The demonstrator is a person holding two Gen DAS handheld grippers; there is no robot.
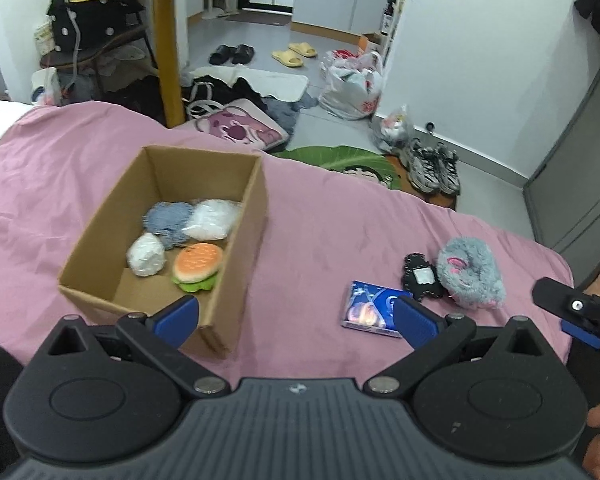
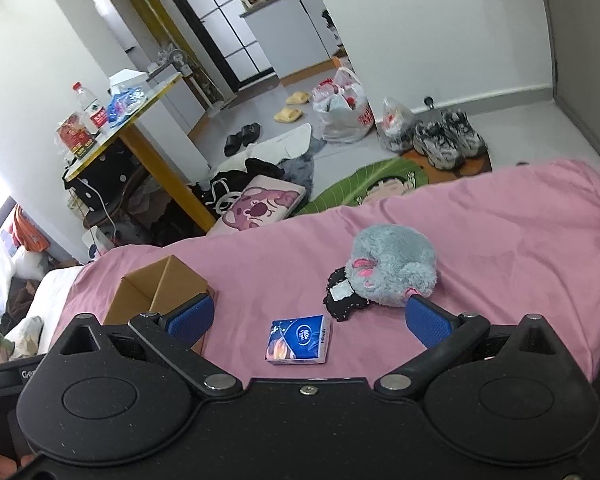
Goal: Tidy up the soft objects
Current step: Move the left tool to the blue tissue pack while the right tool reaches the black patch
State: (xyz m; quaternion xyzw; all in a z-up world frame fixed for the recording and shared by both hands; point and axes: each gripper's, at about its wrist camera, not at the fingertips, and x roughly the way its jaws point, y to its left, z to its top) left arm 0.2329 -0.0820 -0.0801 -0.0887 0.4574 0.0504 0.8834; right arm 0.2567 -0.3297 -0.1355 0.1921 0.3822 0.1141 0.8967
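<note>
Cardboard box (image 1: pixel 172 236), open-topped and brown, sits on the pink bedsheet (image 1: pixel 320 216) toward its left side; only the left wrist view looks inside, where a blue-grey fuzzy ball (image 1: pixel 168 222), a white fluffy ball (image 1: pixel 212 220), a smaller white wrapped ball (image 1: pixel 145 255) and a plush hamburger (image 1: pixel 198 266) lie together on the floor of the box. The right wrist view catches just one corner of the box (image 2: pixel 160 292) but shows the loose things more squarely: a blue tissue packet (image 2: pixel 300 340) lying flat near the bed's near edge, a black dotted fabric piece (image 2: pixel 342 300) beyond it, and a grey furry plush with pink markings (image 2: pixel 392 270) touching that piece, toward the bed's right side. Bare sheet lies open between the box and the packet. The left gripper (image 1: pixel 296 320) hovers with its blue fingers wide apart, holding nothing. The right gripper (image 2: pixel 308 320) is likewise spread and empty, the packet lying between its fingers in that view
</note>
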